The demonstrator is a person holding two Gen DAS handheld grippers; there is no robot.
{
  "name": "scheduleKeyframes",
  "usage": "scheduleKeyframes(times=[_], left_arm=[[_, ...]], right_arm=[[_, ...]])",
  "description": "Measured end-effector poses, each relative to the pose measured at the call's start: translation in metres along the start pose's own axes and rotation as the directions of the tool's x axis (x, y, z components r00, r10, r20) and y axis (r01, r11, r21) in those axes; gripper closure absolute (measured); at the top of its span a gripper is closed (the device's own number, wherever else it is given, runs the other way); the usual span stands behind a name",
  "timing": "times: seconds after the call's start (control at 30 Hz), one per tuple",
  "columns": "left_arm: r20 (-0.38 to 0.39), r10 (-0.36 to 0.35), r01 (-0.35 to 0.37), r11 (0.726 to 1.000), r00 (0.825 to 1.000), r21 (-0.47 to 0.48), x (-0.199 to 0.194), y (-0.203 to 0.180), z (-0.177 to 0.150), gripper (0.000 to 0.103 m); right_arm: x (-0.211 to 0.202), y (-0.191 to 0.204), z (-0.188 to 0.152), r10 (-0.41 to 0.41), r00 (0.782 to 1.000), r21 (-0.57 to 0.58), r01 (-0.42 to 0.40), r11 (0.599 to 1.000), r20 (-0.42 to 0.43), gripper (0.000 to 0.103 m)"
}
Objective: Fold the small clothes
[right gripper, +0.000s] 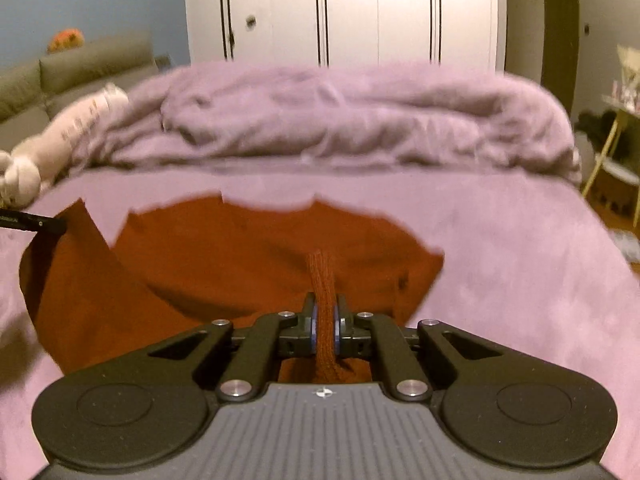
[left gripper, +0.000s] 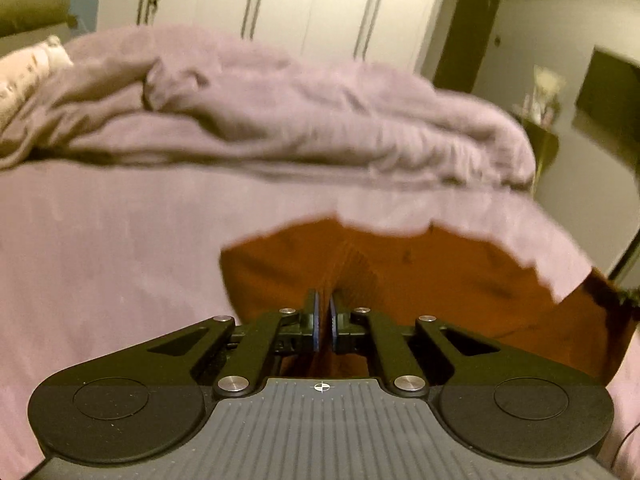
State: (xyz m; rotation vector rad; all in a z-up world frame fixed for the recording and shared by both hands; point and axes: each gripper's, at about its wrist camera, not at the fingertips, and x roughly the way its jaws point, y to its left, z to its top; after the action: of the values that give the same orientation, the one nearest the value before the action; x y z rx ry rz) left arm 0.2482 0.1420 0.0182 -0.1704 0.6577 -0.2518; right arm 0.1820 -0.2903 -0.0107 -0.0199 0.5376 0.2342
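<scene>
A rust-red knit garment [left gripper: 420, 280] lies on the pink bed sheet [left gripper: 100, 260]. In the left wrist view my left gripper [left gripper: 324, 308] is shut on a ribbed fold of the garment, which rises into the jaws. In the right wrist view the same garment [right gripper: 200, 264] spreads left of centre, and my right gripper [right gripper: 325, 312] is shut on a bunched ribbed strip of it that stands up between the pads. The tip of the left gripper [right gripper: 36, 222] shows at the left edge, with the cloth hanging from it. The picture is blurred by motion.
A rumpled pink duvet [right gripper: 340, 120] lies across the far half of the bed. A plush toy [right gripper: 48, 148] rests at the left, with a grey sofa [right gripper: 80, 68] behind. White wardrobe doors [right gripper: 340, 8] fill the back wall. A small table with clutter [right gripper: 620, 120] stands right of the bed.
</scene>
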Motion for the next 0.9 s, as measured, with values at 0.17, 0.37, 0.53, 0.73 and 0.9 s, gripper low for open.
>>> scheduleKeyframes(times=[0.17, 0.37, 0.53, 0.73, 0.9], left_arm=[[0.058, 0.074, -0.071, 0.996, 0.996, -0.055, 0.012, 0.008, 0.026, 0.096], [-0.151, 0.078, -0.094, 0.991, 0.985, -0.099, 0.086, 0.028, -0.003, 0.095], [-0.195, 0.017, -0.027, 0.999, 0.981, -0.047, 0.101, 0.028, -0.027, 0.065], [-0.233, 0.039, -0.048, 0.998, 0.972, -0.032, 0.115, 0.025, -0.023, 0.094], [-0.161, 0.089, -0.087, 0.996, 0.983, 0.019, 0.093, 0.02, -0.013, 0.096]], right_arm=[[0.016, -0.003, 0.028, -0.049, 0.996, 0.022, 0.048, 0.999, 0.074, 0.097], [0.093, -0.028, 0.009, -0.065, 0.988, 0.102, 0.08, 0.992, -0.14, 0.096], [0.113, -0.03, -0.013, -0.06, 0.974, 0.063, 0.076, 0.995, -0.217, 0.092], [0.129, -0.031, -0.013, -0.056, 0.966, 0.064, 0.075, 0.995, -0.251, 0.086], [0.108, -0.013, -0.009, -0.131, 0.981, -0.021, 0.129, 0.991, -0.145, 0.097]])
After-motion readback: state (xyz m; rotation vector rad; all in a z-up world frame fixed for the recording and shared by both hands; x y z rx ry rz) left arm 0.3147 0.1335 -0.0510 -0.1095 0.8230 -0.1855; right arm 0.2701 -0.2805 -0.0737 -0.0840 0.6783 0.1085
